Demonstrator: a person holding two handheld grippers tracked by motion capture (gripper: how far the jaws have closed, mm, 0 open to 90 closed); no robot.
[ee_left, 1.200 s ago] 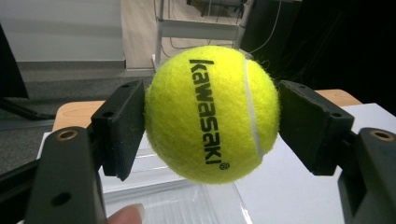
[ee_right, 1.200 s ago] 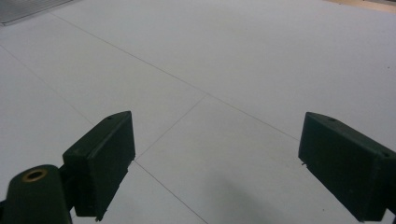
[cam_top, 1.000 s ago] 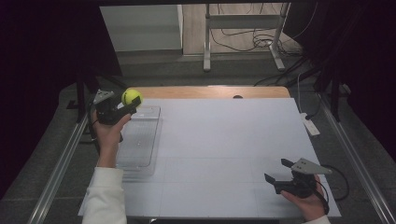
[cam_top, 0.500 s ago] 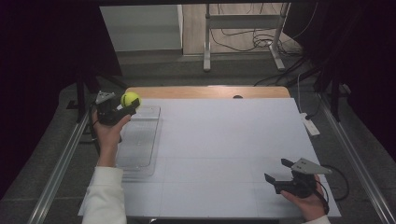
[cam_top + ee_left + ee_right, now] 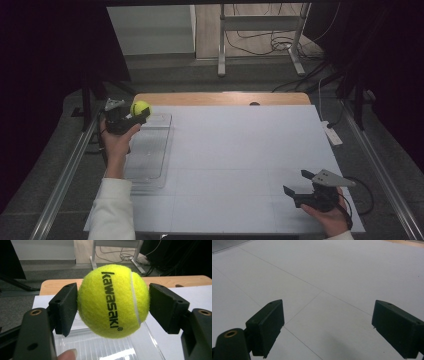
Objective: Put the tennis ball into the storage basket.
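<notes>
Left gripper (image 5: 134, 116) fingers clamp tennis ball (image 5: 113, 300) over tray's (image 5: 150, 155) seemingly far edge; right gripper (image 5: 300, 182) fingers spread.

high: above, facing forward-down | tongs views: close, along jaws (both share white table (image 5: 240, 150) with high)

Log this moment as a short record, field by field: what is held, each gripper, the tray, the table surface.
held thing: yellow tennis ball, printed "kawasaki"
left gripper: shut on the ball, one pad on each side, raised over the far end of the tray
right gripper: open, nothing between the jaws, low at the near right of the table
clear plastic tray: on the left side of the table, nothing seen in it
table: white sheet with thin seams, wooden strip at the far edge
</notes>
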